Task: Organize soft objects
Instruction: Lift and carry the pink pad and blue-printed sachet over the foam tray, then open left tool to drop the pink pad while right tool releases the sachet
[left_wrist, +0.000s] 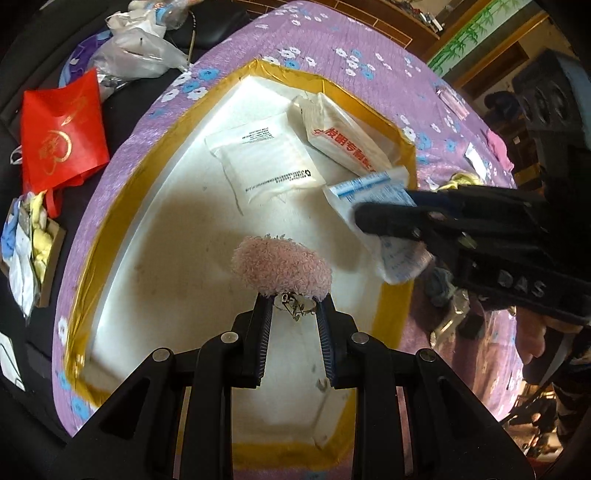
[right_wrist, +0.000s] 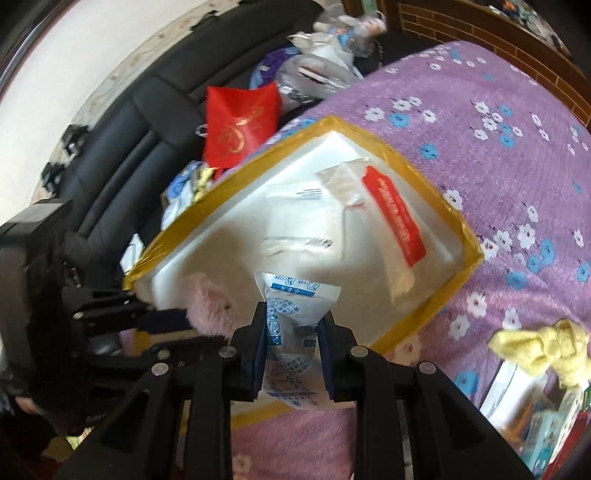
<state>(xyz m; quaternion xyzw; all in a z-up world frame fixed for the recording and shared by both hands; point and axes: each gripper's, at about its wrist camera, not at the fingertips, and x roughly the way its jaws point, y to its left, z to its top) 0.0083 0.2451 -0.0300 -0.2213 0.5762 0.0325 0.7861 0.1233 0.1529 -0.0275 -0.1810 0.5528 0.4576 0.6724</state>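
White foam lines the yellow-taped box (left_wrist: 404, 295) on the purple floral blanket (left_wrist: 332, 40); inside lie a flat white pouch (left_wrist: 264, 162) and a red-lettered tissue pack (left_wrist: 341, 133) leaning on the far wall. The left gripper (left_wrist: 291, 299) grips a fluffy pink toy (left_wrist: 282, 267) by its metal clasp, over the box floor. The right gripper (right_wrist: 293, 319) is clenched on a blue-printed tissue packet (right_wrist: 295, 295) above the box's near edge. Print is unreadable; the right-wrist view is blurred.

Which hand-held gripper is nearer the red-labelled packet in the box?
Right. The right hand-held gripper, holding a blue-printed pack, is just beside the red-labelled packet; the left hand-held gripper is farther back, holding a pink plush.
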